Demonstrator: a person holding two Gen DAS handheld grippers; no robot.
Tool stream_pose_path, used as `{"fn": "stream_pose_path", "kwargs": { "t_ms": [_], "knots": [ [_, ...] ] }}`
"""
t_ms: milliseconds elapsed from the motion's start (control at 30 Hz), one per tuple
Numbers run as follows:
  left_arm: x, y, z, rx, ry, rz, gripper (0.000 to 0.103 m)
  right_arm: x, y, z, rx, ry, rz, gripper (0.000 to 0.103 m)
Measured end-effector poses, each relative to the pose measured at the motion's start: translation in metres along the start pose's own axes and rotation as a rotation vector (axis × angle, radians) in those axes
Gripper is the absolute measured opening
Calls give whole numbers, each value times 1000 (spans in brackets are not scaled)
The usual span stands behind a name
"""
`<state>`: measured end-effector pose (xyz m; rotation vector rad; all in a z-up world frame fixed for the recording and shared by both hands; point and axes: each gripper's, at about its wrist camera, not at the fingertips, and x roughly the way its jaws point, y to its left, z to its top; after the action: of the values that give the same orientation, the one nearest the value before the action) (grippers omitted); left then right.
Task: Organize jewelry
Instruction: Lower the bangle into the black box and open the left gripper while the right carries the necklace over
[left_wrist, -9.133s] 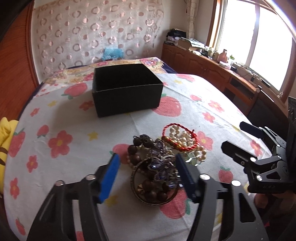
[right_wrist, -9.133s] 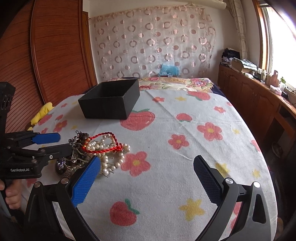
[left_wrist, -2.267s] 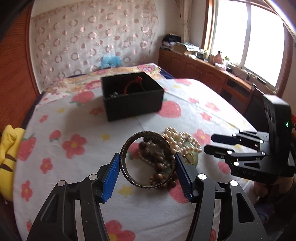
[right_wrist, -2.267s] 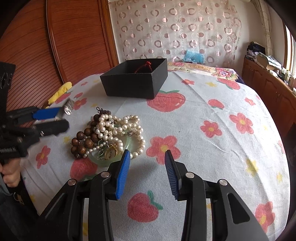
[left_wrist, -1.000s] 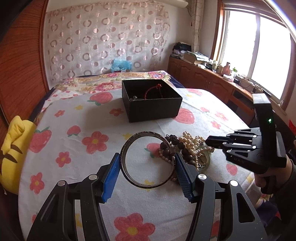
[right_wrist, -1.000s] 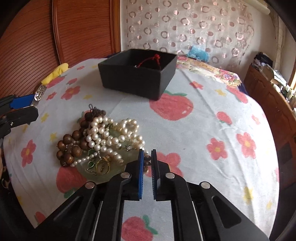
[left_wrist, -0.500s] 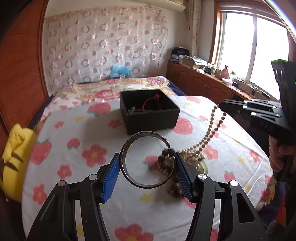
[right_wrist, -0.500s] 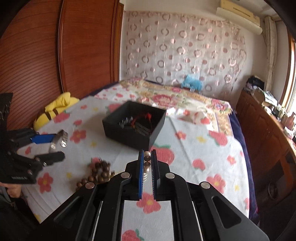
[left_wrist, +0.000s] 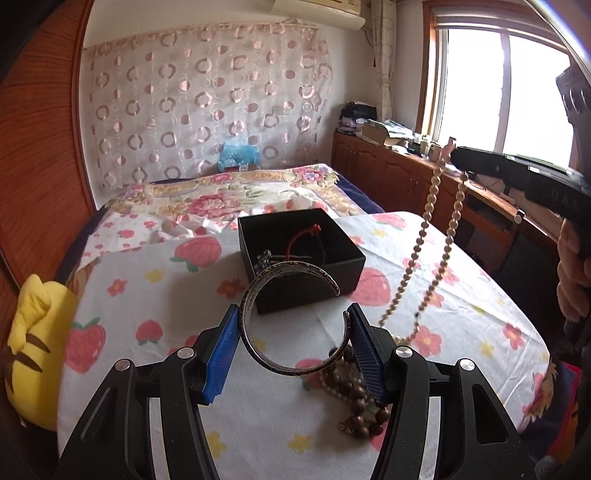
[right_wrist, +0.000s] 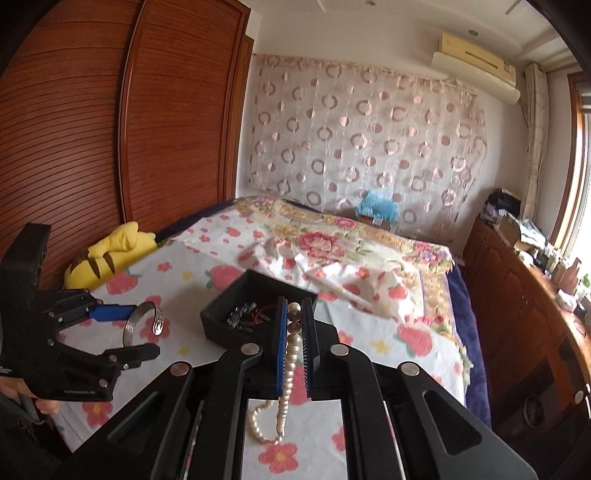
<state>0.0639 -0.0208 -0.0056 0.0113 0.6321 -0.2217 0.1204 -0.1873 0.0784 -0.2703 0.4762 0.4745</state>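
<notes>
Behind the scene is a bedroom with a curtain of pink circles, a wooden wardrobe and a bright window. Closer to the cameras, a tabletop (left_wrist: 155, 314) under a cloth printed with strawberries and flowers carries the black box (left_wrist: 301, 258), which already has a red cord bracelet (left_wrist: 314, 236) and some small metal pieces inside.

Compared with one second ago, the right tongs (right_wrist: 294, 332) are now much higher, and the pearl necklace (left_wrist: 424, 236) that was lying in the heap is lifted with them. It hangs as a long double strand from the tips, and its lower end is near the tabletop, just beside the wooden bead bracelet (left_wrist: 354, 391), which remains on the cloth; I cannot tell if the strand is fully free of it. I judge that the necklace is now nearly separated from the heap and ready to be carried to the box.

The right tongs are closed almost completely and clamp a few pearls between the blue pads, as the right wrist view shows clearly. The left tongs (left_wrist: 295, 343) stand about half apart and are clamped on the silver cuff bangle (left_wrist: 255, 295), one pad on each side of it. The bangle is held upright in the air, in front of the box and not yet over it.
</notes>
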Motion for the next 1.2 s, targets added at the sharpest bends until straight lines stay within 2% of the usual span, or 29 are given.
{"fn": "stream_pose_path", "kwargs": {
  "t_ms": [500, 733, 1033, 1200],
  "knots": [
    [20, 3, 24, 43, -7, 17, 56, 24, -19, 47, 11, -24, -37, 8],
    [45, 3, 41, 67, 9, 26, 56, 30, -23, 70, 10, -51, -61, 8],
    [87, 12, 55, 33, 59, 38, 56, 31, -28, 81, 27, -72, -58, 8],
    [107, 14, 61, 6, 89, 10, 56, 29, -29, 86, 28, -85, -50, 8]
  ]
}}
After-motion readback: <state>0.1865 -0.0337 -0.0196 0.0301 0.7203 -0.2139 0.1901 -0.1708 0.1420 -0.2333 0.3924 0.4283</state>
